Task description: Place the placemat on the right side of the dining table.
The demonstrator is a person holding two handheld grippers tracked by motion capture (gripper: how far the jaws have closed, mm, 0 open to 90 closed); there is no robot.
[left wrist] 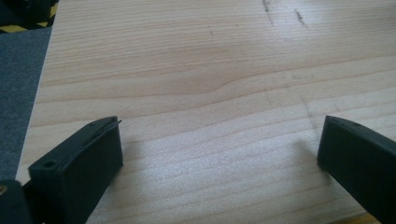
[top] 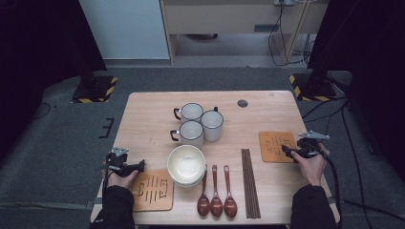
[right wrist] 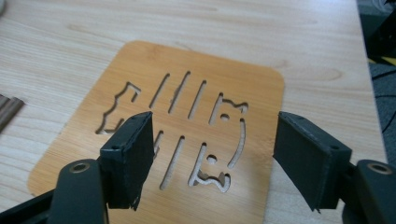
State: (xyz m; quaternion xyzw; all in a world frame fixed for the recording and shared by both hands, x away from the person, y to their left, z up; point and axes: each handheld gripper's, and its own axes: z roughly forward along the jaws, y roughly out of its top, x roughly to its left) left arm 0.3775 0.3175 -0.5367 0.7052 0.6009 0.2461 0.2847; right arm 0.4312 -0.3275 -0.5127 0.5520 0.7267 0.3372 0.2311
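My right gripper stands open just above a wooden trivet with cut-out slots at the table's right side, nothing between its fingers. My left gripper is open over bare table at the left edge, beside a second wooden trivet. A stack of white bowls sits in the middle, with three white mugs behind it. In front lie three dark wooden spoons and a bundle of dark chopsticks.
The wooden table ends close to my left gripper, with grey carpet beyond the edge. A round dark grommet marks the table's far side. Black stands with yellow-striped bases flank the far corners.
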